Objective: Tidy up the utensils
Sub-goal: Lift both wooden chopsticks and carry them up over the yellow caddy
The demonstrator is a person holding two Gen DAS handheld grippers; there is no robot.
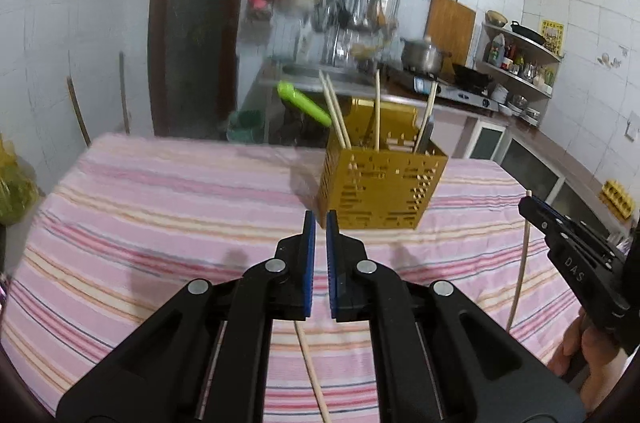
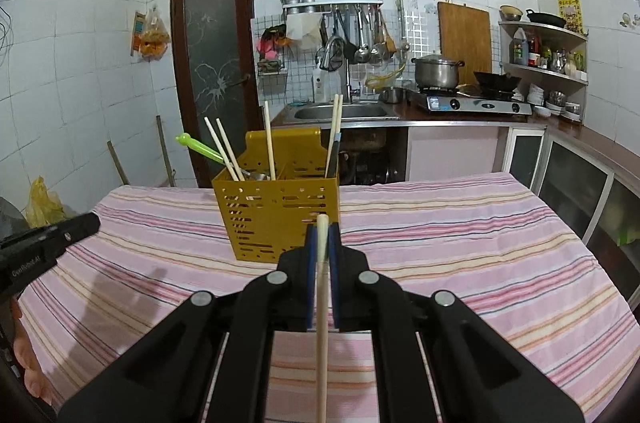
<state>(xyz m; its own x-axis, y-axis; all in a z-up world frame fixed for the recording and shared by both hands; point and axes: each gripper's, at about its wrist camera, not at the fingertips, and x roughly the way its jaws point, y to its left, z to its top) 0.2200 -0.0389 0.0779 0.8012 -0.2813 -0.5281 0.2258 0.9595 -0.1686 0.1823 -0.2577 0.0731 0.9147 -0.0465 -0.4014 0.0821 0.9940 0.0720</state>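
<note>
A yellow perforated utensil holder (image 1: 380,191) (image 2: 276,215) stands on the striped tablecloth, holding several chopsticks (image 2: 269,139), a green-handled utensil (image 1: 304,103) (image 2: 200,147) and a dark utensil. My right gripper (image 2: 322,227) is shut on a pale chopstick (image 2: 322,303), held upright just in front of the holder; it also shows in the left wrist view (image 1: 532,207) with the chopstick (image 1: 522,263). My left gripper (image 1: 320,219) is nearly closed and empty, left of and in front of the holder. Another chopstick (image 1: 312,375) lies on the cloth under it.
The table (image 2: 480,243) wears a pink striped cloth. Behind it are a sink (image 2: 340,111), a stove with a pot (image 2: 436,73), wall shelves (image 2: 544,63) and a dark door (image 2: 212,63). A yellow bag (image 2: 42,203) sits at the left.
</note>
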